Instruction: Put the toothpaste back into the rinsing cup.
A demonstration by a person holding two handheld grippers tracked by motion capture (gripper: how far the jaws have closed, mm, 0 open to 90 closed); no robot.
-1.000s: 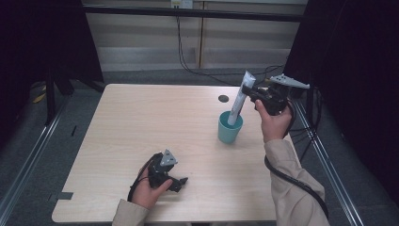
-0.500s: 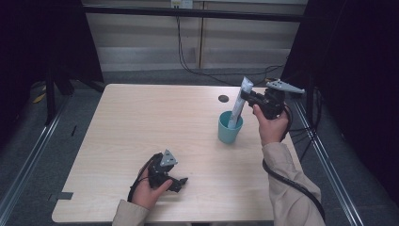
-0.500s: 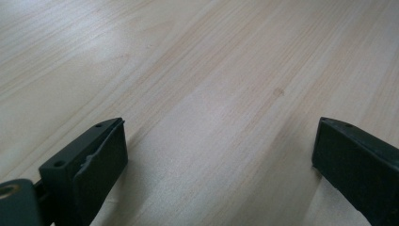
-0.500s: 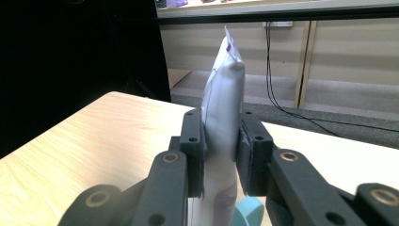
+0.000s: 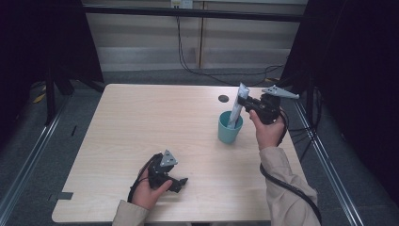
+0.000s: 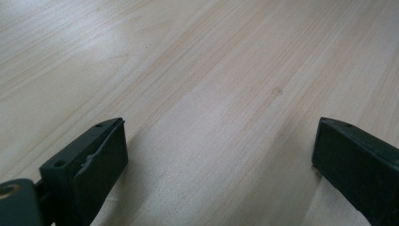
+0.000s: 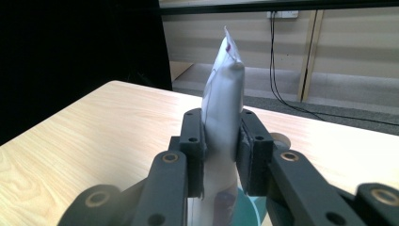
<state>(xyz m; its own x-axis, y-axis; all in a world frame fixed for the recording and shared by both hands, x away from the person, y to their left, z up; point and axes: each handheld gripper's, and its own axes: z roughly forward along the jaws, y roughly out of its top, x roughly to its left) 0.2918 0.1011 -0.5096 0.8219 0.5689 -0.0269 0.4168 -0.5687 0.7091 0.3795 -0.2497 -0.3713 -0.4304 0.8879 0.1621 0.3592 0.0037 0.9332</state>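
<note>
Right gripper (image 5: 245, 104) clamped on white tube (image 5: 237, 106); tube upright, lower end inside teal cup (image 5: 229, 129), at table's (image 5: 141, 122) 3 o'clock side. Left gripper (image 5: 181, 181) rests on table at 6 o'clock, jaws wide apart, nothing between them.

The cup (image 5: 229, 128) is blue-green. The tube (image 7: 221, 108) in it is white with a little red mark near the top. The desk (image 5: 155, 122) is light wood with thin stripes. Both grippers have black jaws.
</note>
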